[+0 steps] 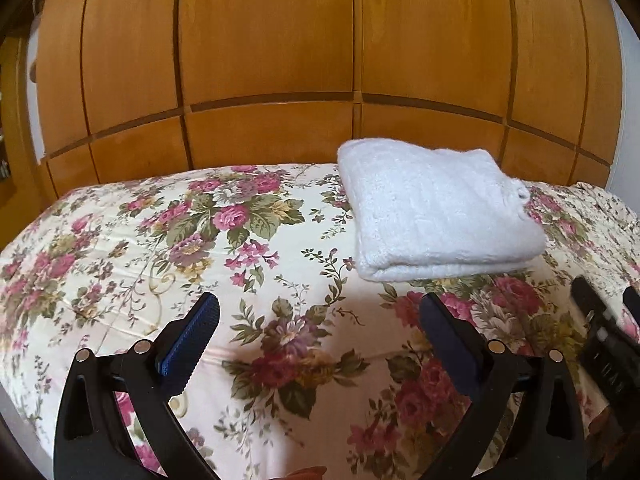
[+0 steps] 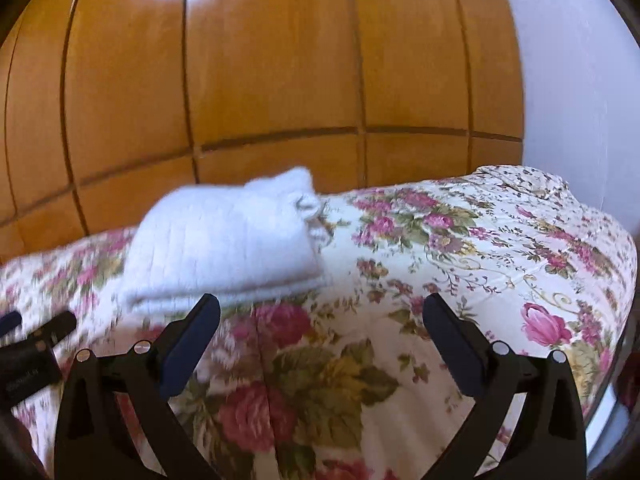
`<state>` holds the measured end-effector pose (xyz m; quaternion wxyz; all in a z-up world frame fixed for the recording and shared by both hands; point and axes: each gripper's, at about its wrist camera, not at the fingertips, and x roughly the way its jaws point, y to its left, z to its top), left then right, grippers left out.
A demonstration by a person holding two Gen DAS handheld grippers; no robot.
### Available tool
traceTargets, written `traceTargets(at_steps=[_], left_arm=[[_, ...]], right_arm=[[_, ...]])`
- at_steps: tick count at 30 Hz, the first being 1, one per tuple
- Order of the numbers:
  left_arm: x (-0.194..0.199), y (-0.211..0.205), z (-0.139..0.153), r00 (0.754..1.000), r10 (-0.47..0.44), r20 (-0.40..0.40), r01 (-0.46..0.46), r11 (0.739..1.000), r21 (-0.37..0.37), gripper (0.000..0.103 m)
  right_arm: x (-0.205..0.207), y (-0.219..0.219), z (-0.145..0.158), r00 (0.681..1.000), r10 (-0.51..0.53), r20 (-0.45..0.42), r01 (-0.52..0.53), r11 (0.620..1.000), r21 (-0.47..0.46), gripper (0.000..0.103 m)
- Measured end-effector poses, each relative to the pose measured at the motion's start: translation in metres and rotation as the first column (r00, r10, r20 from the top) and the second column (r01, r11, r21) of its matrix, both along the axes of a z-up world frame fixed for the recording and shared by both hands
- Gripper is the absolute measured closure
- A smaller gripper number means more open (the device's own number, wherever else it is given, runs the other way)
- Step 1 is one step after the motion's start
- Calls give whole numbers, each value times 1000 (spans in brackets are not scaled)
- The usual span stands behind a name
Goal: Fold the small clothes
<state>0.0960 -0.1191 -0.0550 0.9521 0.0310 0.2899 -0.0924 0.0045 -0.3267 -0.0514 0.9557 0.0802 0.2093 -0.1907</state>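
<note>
Behind the bed, wooden panelling (image 1: 264, 40) is seen. One floral bedspread (image 1: 160, 248) is spread below it, and one white knitted garment (image 1: 436, 220), already folded, is laid towards its far edge. Two grippers, left gripper (image 1: 320, 320) and right gripper (image 2: 322, 320), are held wide apart, empty. The fold could be undone if snagged by a finger.

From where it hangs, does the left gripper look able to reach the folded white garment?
Probably yes. The left gripper is open and empty, and only bare floral bedspread lies between it and the folded white garment, which sits ahead and to its right.
</note>
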Motion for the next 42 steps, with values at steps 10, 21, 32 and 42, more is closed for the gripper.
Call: traceTargets(at_steps=[10, 21, 32, 42], left_arm=[[-19, 15, 21, 1000, 9, 15, -8, 1000, -16, 4], [-30, 25, 33, 999, 21, 33, -20, 999, -29, 4], [-34, 27, 36, 999, 29, 35, -27, 999, -37, 4], [-35, 27, 35, 999, 24, 33, -23, 999, -33, 4]], right_arm=[[-16, 10, 24, 999, 29, 18, -29, 999, -16, 2], [-24, 20, 41, 998, 56, 44, -54, 998, -36, 2], [-26, 23, 43, 997, 64, 43, -62, 997, -34, 2], [-24, 21, 41, 997, 65, 38, -64, 998, -25, 2]])
